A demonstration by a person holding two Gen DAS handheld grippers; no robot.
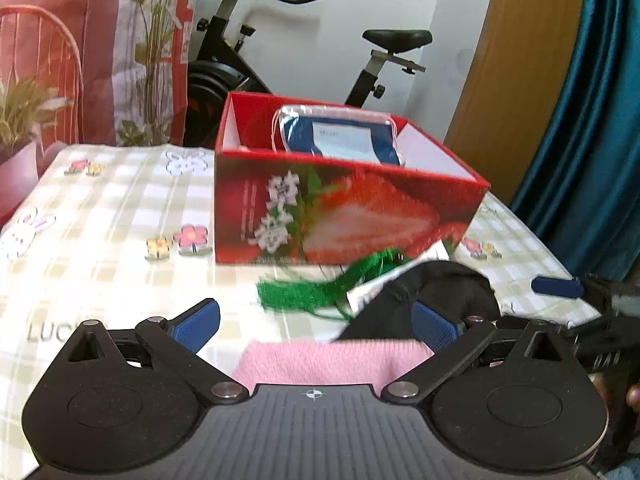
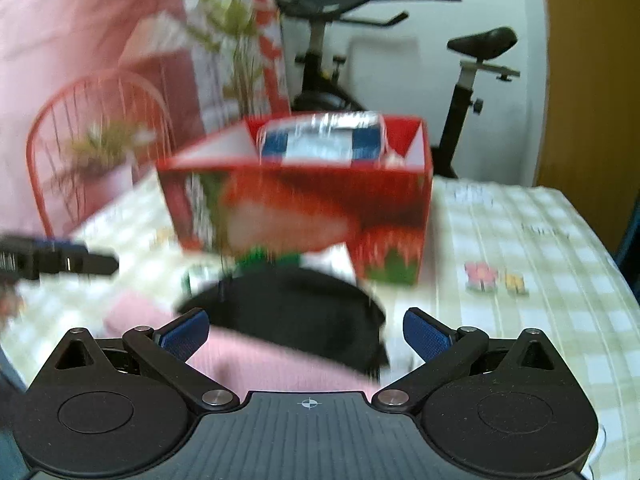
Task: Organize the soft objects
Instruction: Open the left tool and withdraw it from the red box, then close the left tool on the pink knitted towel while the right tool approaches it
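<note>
**Soft items before the red box: both tongs spread, nothing held**

1. Tablecloth (image 1: 100,208): checked, with flower and rabbit prints; bare at left.
2. Left gripper (image 1: 316,326): blue pads spread wide, empty, low over the near edge of the pile.
3. Pink knitted cloth (image 1: 332,362): nearest item, lying flat between the left gripper's spread pads and touching neither.
4. Green tassel (image 1: 316,288): just beyond the pink cloth, against the foot of the box; blurred.
5. Red strawberry-print box (image 1: 340,216): open-topped, standing upright behind the pile; a clear-wrapped blue packet (image 1: 340,136) already leans inside it.
6. Black soft item (image 1: 452,292): right of the tassel, partly overlapping the pink cloth; exact kind unclear.
7. Right gripper (image 2: 306,332): jaws wide, empty, facing the black item and the pink cloth; this view is motion-blurred.

Handling note (judgement): the box looks the likely destination. Take one item at a time, the pink cloth first as the closest. Lower the pads astride a fold, close on a bunched thickness rather than a single layer, and lift clear of the box wall before release. Watch that the tassel's threads do not snag and drag along.
</note>
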